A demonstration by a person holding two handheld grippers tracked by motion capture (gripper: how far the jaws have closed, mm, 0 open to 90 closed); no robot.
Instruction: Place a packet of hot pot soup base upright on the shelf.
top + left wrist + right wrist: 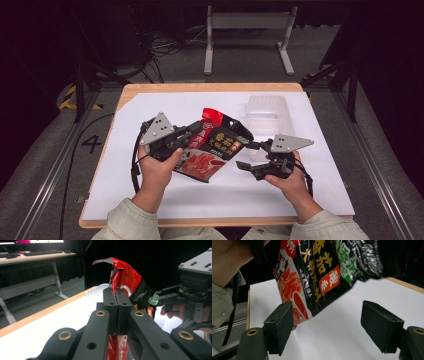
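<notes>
White sheet [215, 195] covers most of the wooden table [150, 89]. Clear plastic tub [267, 112] sits on the sheet at the far right, lid on. Grey metal frame [247, 22] stands on the floor beyond the table, cables [165, 47] beside it. Floor mark "4" [91, 143] left of the table. Desk [32, 257] with a keyboard [42, 252] in the background.
</notes>
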